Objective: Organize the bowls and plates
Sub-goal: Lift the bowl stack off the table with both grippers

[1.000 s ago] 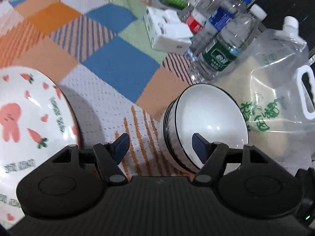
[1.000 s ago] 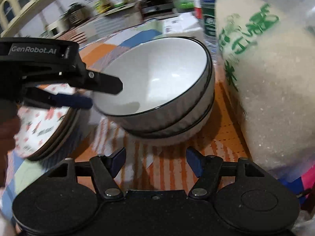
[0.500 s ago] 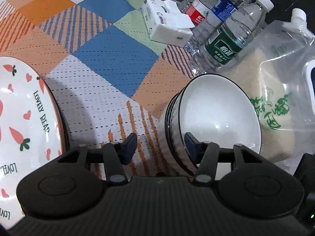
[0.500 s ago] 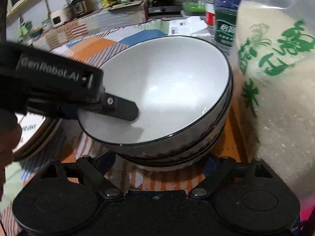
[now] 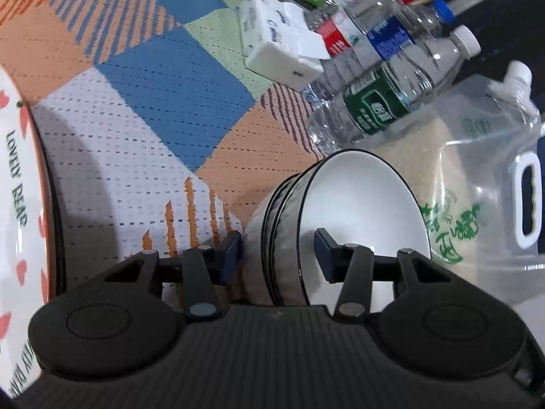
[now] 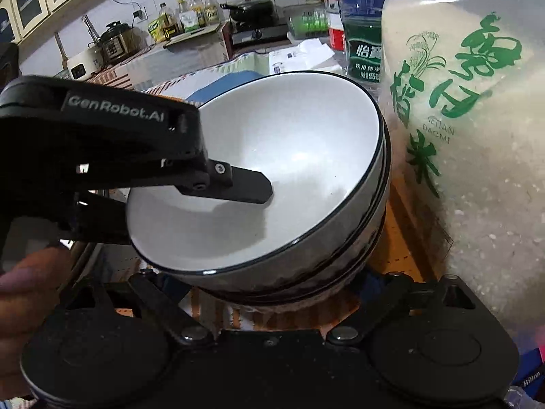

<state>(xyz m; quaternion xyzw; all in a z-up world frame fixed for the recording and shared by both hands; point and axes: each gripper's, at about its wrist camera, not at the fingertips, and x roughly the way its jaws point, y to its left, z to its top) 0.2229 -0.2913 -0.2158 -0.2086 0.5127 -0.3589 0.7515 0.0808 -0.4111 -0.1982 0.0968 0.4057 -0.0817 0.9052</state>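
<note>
A stack of white bowls with black rims (image 5: 361,204) (image 6: 299,156) stands on the checked cloth. My left gripper (image 5: 277,255) straddles the stack's near rim, one finger inside the top bowl and one outside against the wall; the jaws stand apart with the rims between them. From the right wrist view, the left gripper's upper finger (image 6: 238,187) lies inside the top bowl. My right gripper (image 6: 272,293) sits low at the foot of the stack; its fingertips are hidden under the bowls. A stack of plates (image 5: 20,204) printed with hearts and carrots lies at the left.
A clear pouch of rice (image 5: 477,177) (image 6: 477,156) stands right against the bowls. Several water bottles (image 5: 381,102) and a white box (image 5: 279,51) lie behind. A kitchen counter with pots and bottles (image 6: 184,24) is in the background.
My left gripper has moved forward onto the bowl stack's rim and its jaws have narrowed around it. My right gripper has moved in low under the stack, so the bowls hide its fingertips.
</note>
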